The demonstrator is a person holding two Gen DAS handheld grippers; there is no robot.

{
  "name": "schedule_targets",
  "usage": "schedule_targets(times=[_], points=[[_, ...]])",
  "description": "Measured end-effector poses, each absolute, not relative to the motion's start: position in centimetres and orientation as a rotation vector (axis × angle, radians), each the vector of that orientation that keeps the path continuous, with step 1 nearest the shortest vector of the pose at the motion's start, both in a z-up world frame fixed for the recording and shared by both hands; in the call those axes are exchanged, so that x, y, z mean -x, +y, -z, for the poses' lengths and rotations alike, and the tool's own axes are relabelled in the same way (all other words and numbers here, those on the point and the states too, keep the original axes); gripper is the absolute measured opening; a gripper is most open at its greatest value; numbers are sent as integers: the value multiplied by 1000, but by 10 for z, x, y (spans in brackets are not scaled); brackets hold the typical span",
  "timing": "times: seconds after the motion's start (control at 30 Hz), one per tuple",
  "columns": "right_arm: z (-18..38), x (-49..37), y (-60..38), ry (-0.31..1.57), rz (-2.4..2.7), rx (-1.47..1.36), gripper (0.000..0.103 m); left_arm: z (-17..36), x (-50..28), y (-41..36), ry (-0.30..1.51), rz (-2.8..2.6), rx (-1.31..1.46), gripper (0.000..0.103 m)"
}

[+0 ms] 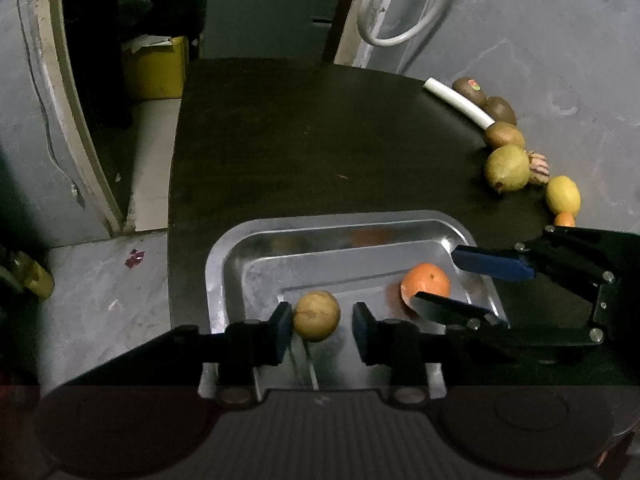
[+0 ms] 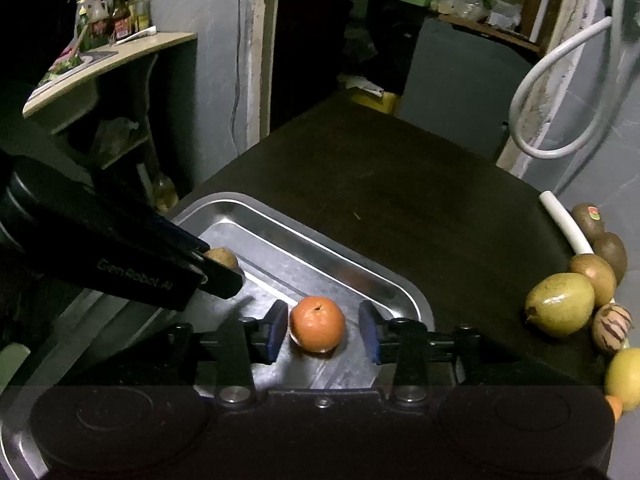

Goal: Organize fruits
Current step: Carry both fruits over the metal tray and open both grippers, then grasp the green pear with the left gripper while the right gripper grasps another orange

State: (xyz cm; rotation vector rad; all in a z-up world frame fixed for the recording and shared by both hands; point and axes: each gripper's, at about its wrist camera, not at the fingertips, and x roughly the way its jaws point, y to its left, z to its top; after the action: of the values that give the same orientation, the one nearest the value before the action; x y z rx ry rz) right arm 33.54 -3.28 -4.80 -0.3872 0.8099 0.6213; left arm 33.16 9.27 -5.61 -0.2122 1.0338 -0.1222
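Note:
A steel tray sits on the dark table. A round tan fruit lies in it between the jaws of my left gripper, which is open; the left pad touches the fruit and the right pad stands apart. An orange lies in the tray between the jaws of my right gripper, open with gaps on both sides. The right gripper also shows in the left wrist view. The tan fruit is partly hidden behind the left gripper's body in the right wrist view.
Several fruits line the table's right edge: kiwis, a large green fruit, a striped one, a lemon. A white tube lies beside them. A white hose hangs on the wall. A shelf with bottles stands at left.

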Motion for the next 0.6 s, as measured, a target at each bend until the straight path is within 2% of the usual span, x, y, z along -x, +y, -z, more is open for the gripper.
schedule_targets(times=[0.07,0.2,0.27,0.37,0.47,0.6], points=[[44,-332,-36,806,-610,374,49,52,-327,93,1025,119,212,56],[30,-322,-42,788,-592,345,61,41,-316,93,1002,121,218,68],[24,-315,-46,779,-579,337,71,35,-309,92,997,113,212,80],[14,-302,-51,766,-556,322,83,26,-298,91,984,110,203,90],[6,-291,-60,759,-521,306,90,21,-289,87,988,122,198,96],[0,-280,-73,759,-470,288,97,13,-284,77,991,154,179,99]])
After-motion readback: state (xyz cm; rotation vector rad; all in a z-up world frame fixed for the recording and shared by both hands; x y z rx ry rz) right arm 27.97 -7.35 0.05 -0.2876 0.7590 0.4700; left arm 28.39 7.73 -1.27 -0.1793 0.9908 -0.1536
